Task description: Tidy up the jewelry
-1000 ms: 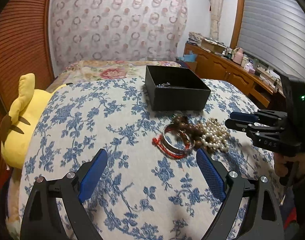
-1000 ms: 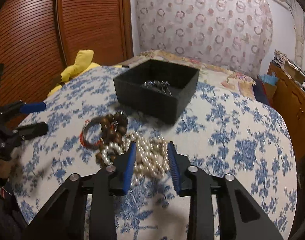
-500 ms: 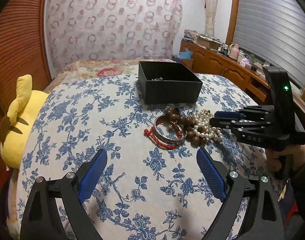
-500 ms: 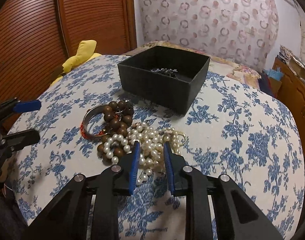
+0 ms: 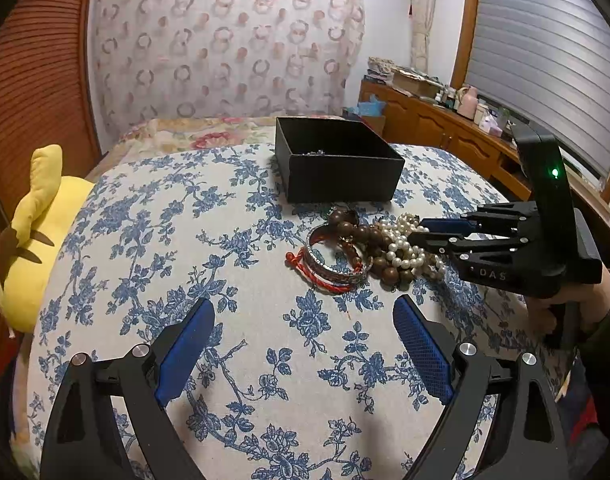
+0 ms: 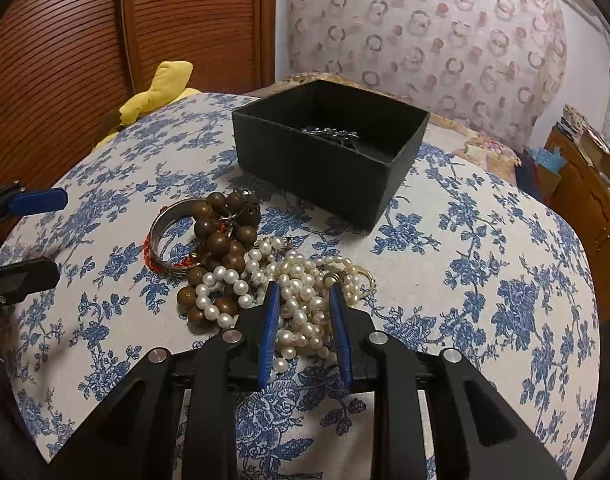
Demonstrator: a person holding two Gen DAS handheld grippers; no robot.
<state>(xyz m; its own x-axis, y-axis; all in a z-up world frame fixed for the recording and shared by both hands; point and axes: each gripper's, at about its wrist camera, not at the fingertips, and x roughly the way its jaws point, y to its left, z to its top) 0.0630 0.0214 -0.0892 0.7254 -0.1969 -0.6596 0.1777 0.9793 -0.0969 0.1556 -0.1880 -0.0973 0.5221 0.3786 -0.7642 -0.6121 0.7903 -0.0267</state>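
Surface: a desk (image 5: pixel 233 264) covered with a white cloth printed in blue flowers.

Item 1. Black box (image 6: pixel 329 148), square, open-topped, standing at the far middle of the desk. Inside it lies a small dark, silvery tangle of jewelry (image 6: pixel 333 133); its kind cannot be told.

Item 2. Pearl necklace (image 6: pixel 301 300), white beads in a loose heap on the cloth, just in front of the box. A gold-coloured ring or clasp (image 6: pixel 361 276) shows at its right edge.

Item 3. Wooden bead bracelet (image 6: pixel 221 240), large brown beads, touching and partly tangled with the pearls on their left side.

Item 4. Silver bangle (image 5: pixel 337 264), lying against the wooden beads, with a red cord bracelet (image 5: pixel 317 276) under and around it.

Item 5. Right tongs (image 6: pixel 303 304), blue-padded, lowered into the pearl heap, one finger on either side of a bunch of pearls. The fingers stand a narrow gap apart; whether they already press the beads cannot be told.

Item 6. Left tongs (image 5: pixel 301 344), blue-padded, spread wide, above bare cloth near the front of the desk, short of the bangle, holding nothing.

Surroundings: a yellow plush toy (image 5: pixel 41 216) beside the desk's left edge; a wooden sideboard (image 5: pixel 437 124) with clutter at the right wall.
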